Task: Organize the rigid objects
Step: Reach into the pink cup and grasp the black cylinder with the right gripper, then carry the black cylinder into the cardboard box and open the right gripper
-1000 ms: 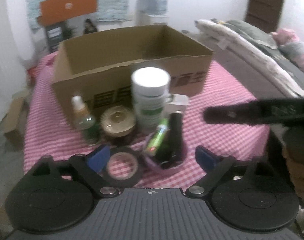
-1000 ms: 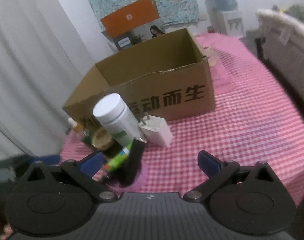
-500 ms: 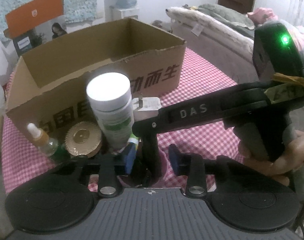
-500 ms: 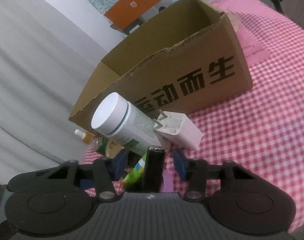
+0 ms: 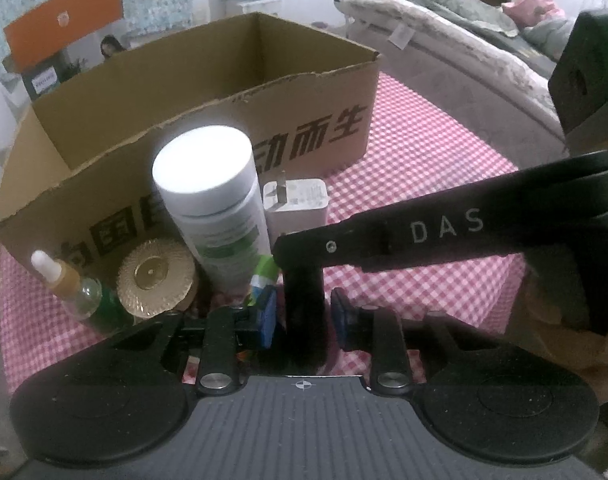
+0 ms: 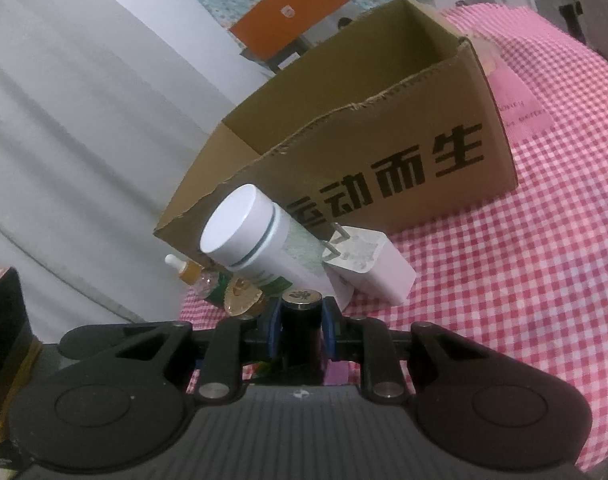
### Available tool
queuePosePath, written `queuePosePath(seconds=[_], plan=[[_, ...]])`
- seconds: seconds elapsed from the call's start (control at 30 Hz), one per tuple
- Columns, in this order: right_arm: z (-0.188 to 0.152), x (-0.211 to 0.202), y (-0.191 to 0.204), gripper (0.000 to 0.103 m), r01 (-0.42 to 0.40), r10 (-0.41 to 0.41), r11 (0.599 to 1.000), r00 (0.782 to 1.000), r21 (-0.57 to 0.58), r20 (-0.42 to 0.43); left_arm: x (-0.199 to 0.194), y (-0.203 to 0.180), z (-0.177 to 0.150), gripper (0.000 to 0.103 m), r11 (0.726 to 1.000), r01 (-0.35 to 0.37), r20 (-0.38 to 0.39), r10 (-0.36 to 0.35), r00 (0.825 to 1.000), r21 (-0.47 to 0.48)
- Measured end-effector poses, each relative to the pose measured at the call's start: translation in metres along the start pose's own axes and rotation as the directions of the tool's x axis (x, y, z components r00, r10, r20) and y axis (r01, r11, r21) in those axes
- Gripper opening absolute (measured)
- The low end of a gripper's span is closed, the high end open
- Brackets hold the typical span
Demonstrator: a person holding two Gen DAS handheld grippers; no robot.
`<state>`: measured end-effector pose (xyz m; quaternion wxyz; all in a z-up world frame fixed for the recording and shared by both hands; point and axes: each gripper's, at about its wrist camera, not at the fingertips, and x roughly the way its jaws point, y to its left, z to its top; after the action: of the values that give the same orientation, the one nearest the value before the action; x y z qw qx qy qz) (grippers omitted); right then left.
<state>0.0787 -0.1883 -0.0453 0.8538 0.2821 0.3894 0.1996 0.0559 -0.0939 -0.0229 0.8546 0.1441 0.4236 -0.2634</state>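
A black tube (image 5: 304,304) stands in a purple cup (image 6: 336,372) beside a green tube (image 5: 264,276). My right gripper (image 6: 300,332) is closing, and its blue pads press the black tube (image 6: 302,312) just under its gold-patterned cap. In the left wrist view its black finger (image 5: 383,236) reaches in from the right to the tube's top. My left gripper (image 5: 302,318) is closing lower on the same tube, one blue pad against each side. Behind stands an open cardboard box (image 5: 304,128).
In front of the box stand a white-capped bottle (image 5: 208,184), a white charger (image 5: 296,204), a gold-lidded jar (image 5: 156,276) and a small dropper bottle (image 5: 64,284). Pink checked cloth (image 5: 423,152) covers the table. A hand (image 5: 563,332) holds the right gripper.
Both grippers went from wide open to nearly closed and moved in on the cup. The right one came in from the right and took the black tube's top.
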Motion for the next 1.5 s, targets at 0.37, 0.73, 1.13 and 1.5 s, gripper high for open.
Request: queuePosePath(seconds=[0.37, 0.73, 1.13, 1.5], plan=[[0.005, -0.042, 0.066, 0.023, 0.016, 0.002, 0.98, 0.996, -0.201, 0.086, -0.075, -0.005, 0.007, 0.021, 0.996, -0.089, 0.205, 0.083, 0.975, 0.02], [0.123, -0.005, 0.129, 0.023, -0.151, 0.173, 0.93, 0.984, -0.335, 0.035, -0.084, 0.083, 0.09, 0.022, 0.975, -0.184, 0.218, 0.208, 0.953, -0.125], [0.221, 0.16, 0.052, 0.023, -0.128, 0.101, 0.99, 0.931, -0.053, -0.351, 0.03, 0.153, 0.122, 0.023, 0.959, -0.25, -0.065, 0.243, 0.968, -0.136], [0.231, 0.229, 0.031, 0.028, -0.031, 0.019, 0.999, 0.871, -0.016, -0.491, 0.04, 0.159, 0.123, 0.027, 0.952, -0.281, -0.088, 0.271, 0.959, -0.124]])
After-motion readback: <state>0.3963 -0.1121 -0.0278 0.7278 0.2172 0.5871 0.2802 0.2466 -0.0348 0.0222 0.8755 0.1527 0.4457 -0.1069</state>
